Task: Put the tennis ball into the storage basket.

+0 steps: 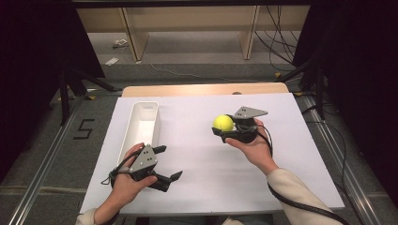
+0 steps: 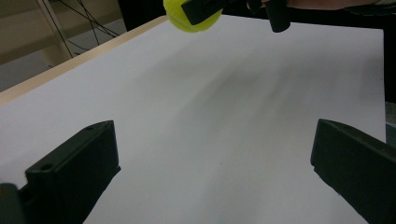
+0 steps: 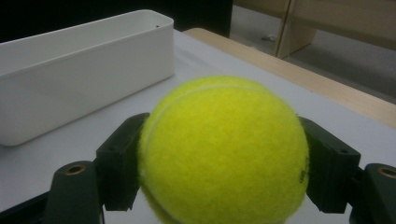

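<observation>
A yellow tennis ball (image 1: 222, 122) is held a little above the white table sheet (image 1: 206, 159), right of centre, with my right gripper (image 1: 227, 127) shut on it. In the right gripper view the ball (image 3: 224, 149) sits squeezed between the two black jaws. My left gripper (image 1: 169, 162) rests low near the table's front left, open, with nothing between its jaws. In the left gripper view its jaws stand wide apart over bare sheet, and the ball (image 2: 180, 19) shows at the top edge, partly covered by the other gripper's jaw.
A long white bin (image 1: 143, 123) lies on the left part of the sheet, just beyond my left hand; its side wall (image 3: 79, 70) is left of the ball in the right gripper view. A wooden table edge (image 1: 206, 89) runs along the far side.
</observation>
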